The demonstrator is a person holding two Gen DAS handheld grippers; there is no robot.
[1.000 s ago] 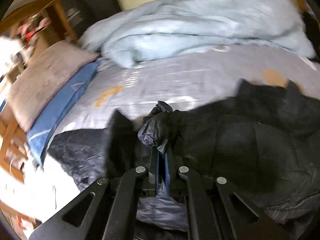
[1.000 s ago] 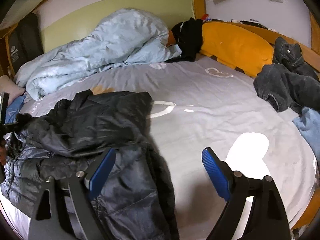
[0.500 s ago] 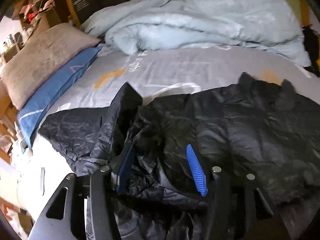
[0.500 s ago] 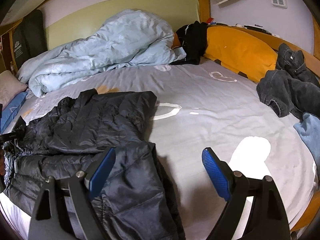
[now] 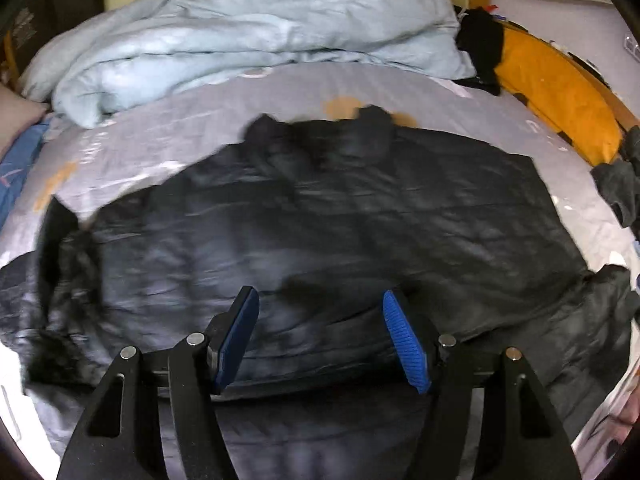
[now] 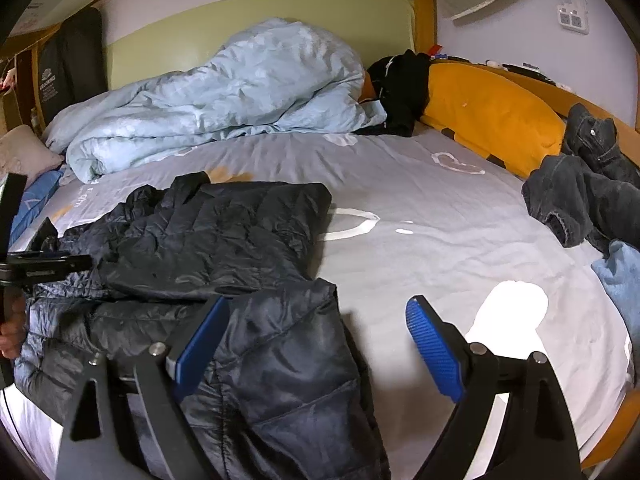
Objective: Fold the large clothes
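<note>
The left gripper (image 5: 320, 336) hangs over the black puffer jacket (image 5: 320, 220), its jaws opening, blue pads apart with nothing pinched between them; the jacket lies spread just beyond and beneath the fingertips. The picture from this side is blurred. Past the jacket's collar, farther ahead, the grey bedsheet (image 5: 280, 92) runs up to a crumpled light blue duvet (image 5: 240, 36). Ahead and to the right sits an orange cushion (image 5: 560, 92) with a black garment (image 5: 480, 48) beside it.

The right gripper (image 6: 316, 340) is released too, jaws spread wide. Its left pad is over the jacket's near flap (image 6: 280, 360); its right pad is over bare sheet (image 6: 420, 208). The jacket covers the ground ahead and to the left of it, partly folded over itself. At the far left edge the other gripper's black frame and a person's hand (image 6: 12, 332) show. To the right, well clear of the jaws, lie dark jeans (image 6: 588, 196) and a light blue cloth (image 6: 624, 280) near the bed's edge.
</note>
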